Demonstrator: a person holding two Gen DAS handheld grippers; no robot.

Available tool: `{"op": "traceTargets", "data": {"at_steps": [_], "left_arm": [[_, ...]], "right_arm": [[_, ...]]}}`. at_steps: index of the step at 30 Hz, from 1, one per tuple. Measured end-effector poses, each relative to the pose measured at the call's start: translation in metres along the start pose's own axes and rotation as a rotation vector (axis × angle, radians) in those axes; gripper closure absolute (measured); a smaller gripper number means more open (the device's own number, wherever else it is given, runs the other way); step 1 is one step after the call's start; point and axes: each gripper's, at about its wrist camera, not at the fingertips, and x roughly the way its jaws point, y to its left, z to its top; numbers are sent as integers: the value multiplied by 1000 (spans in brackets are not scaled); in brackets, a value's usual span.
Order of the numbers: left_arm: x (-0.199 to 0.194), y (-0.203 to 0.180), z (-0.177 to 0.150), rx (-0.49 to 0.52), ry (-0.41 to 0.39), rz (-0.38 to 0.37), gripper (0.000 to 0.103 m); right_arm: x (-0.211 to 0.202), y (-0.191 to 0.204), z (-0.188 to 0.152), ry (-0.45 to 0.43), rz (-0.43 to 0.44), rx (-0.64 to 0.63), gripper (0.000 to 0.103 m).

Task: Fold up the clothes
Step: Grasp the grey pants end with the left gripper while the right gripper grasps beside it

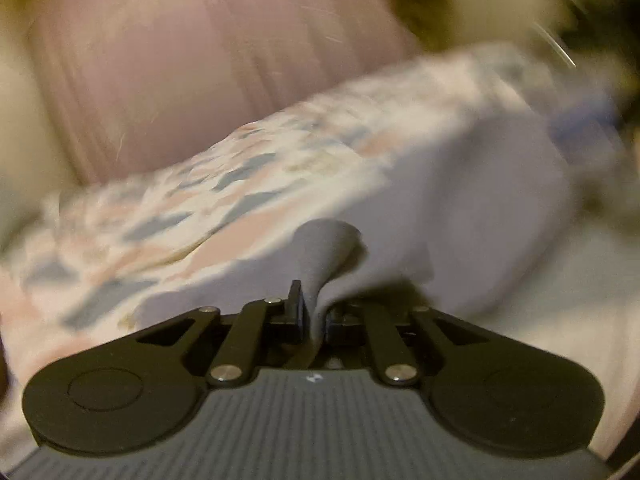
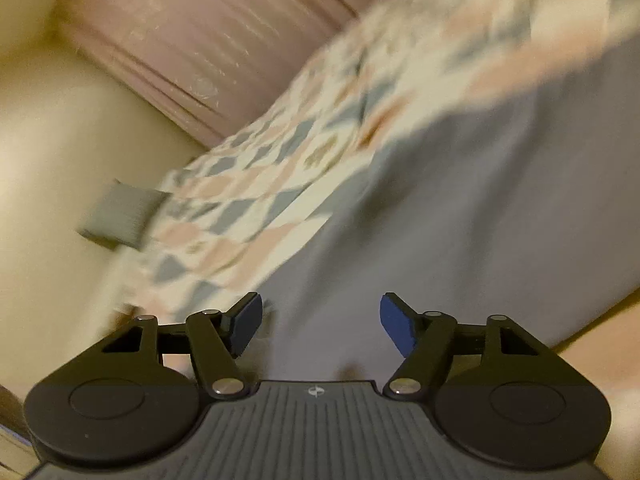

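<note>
One gripper works: left gripper (image 1: 316,312) fingers pinch the grey garment (image 1: 480,184), lying on the patterned bedspread (image 1: 200,184). Right gripper (image 2: 320,328) fingers gape, empty. Keep tension; align edges before releasing.

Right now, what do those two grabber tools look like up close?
Both look alike: a grey ribbed body with a small white logo, two round black discs at the sides, and black link bars with silver rivets leading to the fingers. The right gripper has blue pads. The left gripper's pads are hidden. No cables or sleeves show.
</note>
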Motion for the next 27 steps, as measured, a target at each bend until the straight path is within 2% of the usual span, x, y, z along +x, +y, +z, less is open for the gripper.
{"op": "traceTargets", "data": {"at_steps": [1, 3, 5, 7, 9, 13, 17, 18, 19, 21, 23, 24, 25, 27], "left_arm": [[0, -13, -6, 78, -14, 26, 95], [-1, -20, -11, 148, -41, 39, 95], [0, -13, -12, 141, -52, 25, 92], [-2, -4, -13, 119, -81, 22, 92], [-10, 2, -15, 107, -130, 32, 90], [-32, -4, -20, 169, -209, 32, 88], [-36, -2, -21, 106, -230, 36, 88], [-37, 1, -20, 84, -235, 36, 88], [-37, 4, -19, 61, -241, 35, 88], [-37, 3, -17, 71, -253, 33, 89], [-39, 2, -17, 104, -253, 24, 88], [-40, -1, -18, 128, -249, 17, 88], [-42, -2, -20, 140, -248, 12, 88], [-52, -1, -22, 138, -242, 1, 88]], "right_arm": [[9, -4, 2, 40, 49, 72, 34], [29, -10, 5, 119, 131, 198, 32], [53, -8, 4, 200, 165, 265, 30], [79, 2, 2, 272, 144, 261, 30], [97, 14, 0, 306, 112, 222, 30], [122, 26, -3, 348, 93, 245, 32], [134, 30, -7, 371, 61, 275, 35], [136, 30, -8, 377, 57, 281, 38], [139, 30, -10, 384, 70, 293, 45], [147, 29, -14, 404, 89, 321, 55], [157, 30, -17, 423, 95, 322, 71], [161, 31, -19, 423, 81, 310, 85], [164, 32, -21, 418, 63, 295, 94], [163, 34, -23, 399, 56, 247, 96]]}}
